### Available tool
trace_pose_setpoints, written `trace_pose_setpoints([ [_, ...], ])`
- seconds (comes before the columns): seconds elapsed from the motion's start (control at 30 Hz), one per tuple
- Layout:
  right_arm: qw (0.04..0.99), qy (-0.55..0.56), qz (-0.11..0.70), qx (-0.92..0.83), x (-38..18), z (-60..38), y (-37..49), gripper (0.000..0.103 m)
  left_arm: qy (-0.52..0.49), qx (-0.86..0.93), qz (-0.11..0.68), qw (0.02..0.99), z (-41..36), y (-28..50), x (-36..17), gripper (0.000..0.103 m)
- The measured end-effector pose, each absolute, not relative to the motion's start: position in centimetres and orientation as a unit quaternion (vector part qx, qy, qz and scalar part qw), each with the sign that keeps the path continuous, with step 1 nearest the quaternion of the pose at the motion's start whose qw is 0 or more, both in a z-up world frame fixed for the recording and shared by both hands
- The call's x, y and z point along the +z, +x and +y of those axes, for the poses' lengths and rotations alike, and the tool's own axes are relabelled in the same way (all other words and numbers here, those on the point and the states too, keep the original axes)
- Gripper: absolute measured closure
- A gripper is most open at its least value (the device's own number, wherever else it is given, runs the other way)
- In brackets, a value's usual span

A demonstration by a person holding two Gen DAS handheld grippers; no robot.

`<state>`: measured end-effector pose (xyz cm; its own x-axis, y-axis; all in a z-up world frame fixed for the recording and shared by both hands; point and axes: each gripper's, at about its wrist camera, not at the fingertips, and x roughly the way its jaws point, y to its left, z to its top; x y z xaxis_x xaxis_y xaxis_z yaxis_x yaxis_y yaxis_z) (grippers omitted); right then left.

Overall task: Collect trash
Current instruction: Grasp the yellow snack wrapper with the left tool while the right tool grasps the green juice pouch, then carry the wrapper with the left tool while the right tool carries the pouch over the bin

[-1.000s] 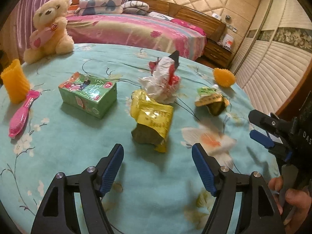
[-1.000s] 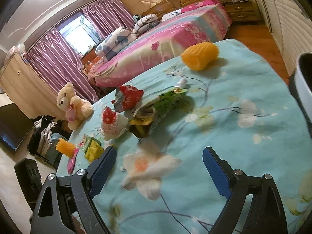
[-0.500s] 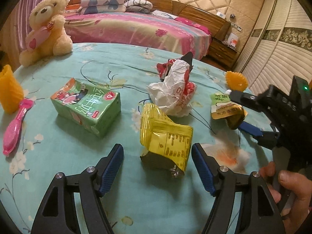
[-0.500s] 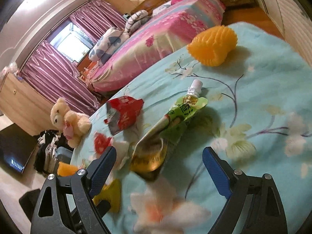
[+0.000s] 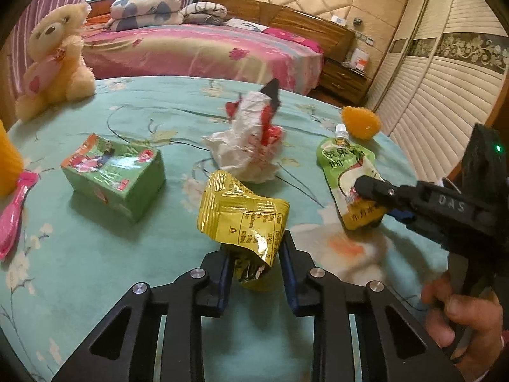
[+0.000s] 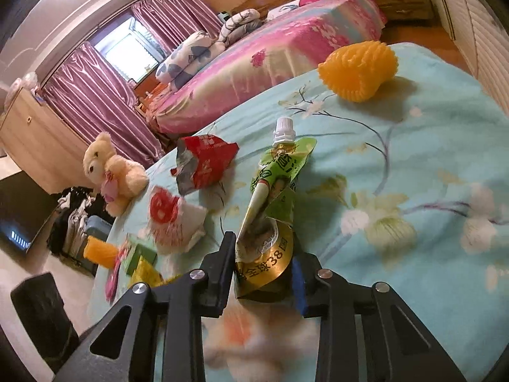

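Closing on two pieces of trash at once: left tool (image 5: 254,265) narrowing its jaws on the crumpled lower end of the yellow snack wrapper (image 5: 243,215), pads already against the foil; right tool (image 6: 262,264) narrowing on the gold bottom of the green drink pouch (image 6: 273,210), which lies on the tabletop (image 6: 429,159) with its white cap pointing away. Likely trouble: thin foil slipping or tearing out of a bite that takes only an edge, most of the wrapper standing above the pads and free to flop. Same worry for the pouch, held at its folded base, long body unsupported and apt to swing or leak on lifting. Crowding too, with the white crumpled paper (image 5: 251,146) and green carton (image 5: 116,175) near enough to be knocked.
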<state>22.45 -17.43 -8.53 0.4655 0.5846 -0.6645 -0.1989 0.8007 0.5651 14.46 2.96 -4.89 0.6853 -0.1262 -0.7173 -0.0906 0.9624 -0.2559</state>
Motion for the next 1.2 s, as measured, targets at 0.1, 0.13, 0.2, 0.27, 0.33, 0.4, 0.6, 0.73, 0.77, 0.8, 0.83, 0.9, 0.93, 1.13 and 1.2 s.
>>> trace_pose_setpoints([
  [0.1,0.836,0.209,0.451,0.233,-8.0,-18.6,21.6,0.072,-0.136,-0.025,0.396,0.908,2.1,14.1,-4.6,0.078],
  [0.13,0.84,0.207,0.446,0.23,-7.7,-19.2,21.1,0.072,-0.136,-0.03,0.396,0.907,1.8,14.2,-4.6,0.078],
  [0.2,0.846,0.204,0.438,0.226,-7.1,-20.2,20.4,0.072,-0.133,-0.042,0.396,0.908,1.0,14.3,-4.4,0.079],
  [0.27,0.853,0.201,0.429,0.22,-6.5,-21.2,19.7,0.072,-0.127,-0.055,0.394,0.908,0.1,14.6,-4.2,0.079],
  [0.33,0.857,0.199,0.423,0.215,-6.1,-21.9,19.1,0.072,-0.122,-0.07,0.394,0.908,-0.8,14.8,-4.1,0.079],
  [0.4,0.862,0.2,0.417,0.208,-5.8,-23.0,18.5,0.072,-0.118,-0.083,0.396,0.907,-1.5,15.2,-4.1,0.079],
  [0.6,0.869,0.211,0.409,0.181,-5.5,-26.5,17.0,0.072,-0.099,-0.121,0.397,0.904,-4.4,16.2,-3.9,0.079],
  [0.73,0.872,0.225,0.403,0.162,-5.3,-28.9,16.2,0.072,-0.092,-0.141,0.4,0.901,-6.5,16.9,-3.8,0.081],
  [0.77,0.873,0.228,0.401,0.157,-5.2,-29.6,15.9,0.072,-0.089,-0.145,0.398,0.901,-7.0,17.1,-3.7,0.081],
  [0.8,0.874,0.229,0.4,0.152,-5.1,-30.0,15.7,0.072,-0.086,-0.149,0.397,0.902,-7.4,17.1,-3.6,0.081],
  [0.83,0.876,0.231,0.397,0.146,-5.0,-30.7,15.5,0.072,-0.083,-0.154,0.395,0.902,-7.8,17.3,-3.5,0.081],
  [0.9,0.878,0.233,0.394,0.139,-4.8,-31.5,15.1,0.072,-0.076,-0.163,0.394,0.901,-8.6,17.7,-3.4,0.081],
  [0.93,0.879,0.234,0.392,0.136,-4.7,-31.8,15.0,0.072,-0.074,-0.166,0.394,0.901,-9.1,17.9,-3.5,0.081],
  [1.13,0.883,0.242,0.385,0.116,-4.4,-34.3,14.4,0.072,-0.058,-0.191,0.389,0.899,-11.8,18.8,-3.3,0.081],
  [1.2,0.885,0.244,0.382,0.109,-4.4,-35.0,14.2,0.072,-0.053,-0.199,0.387,0.899,-12.7,18.8,-3.2,0.081],
])
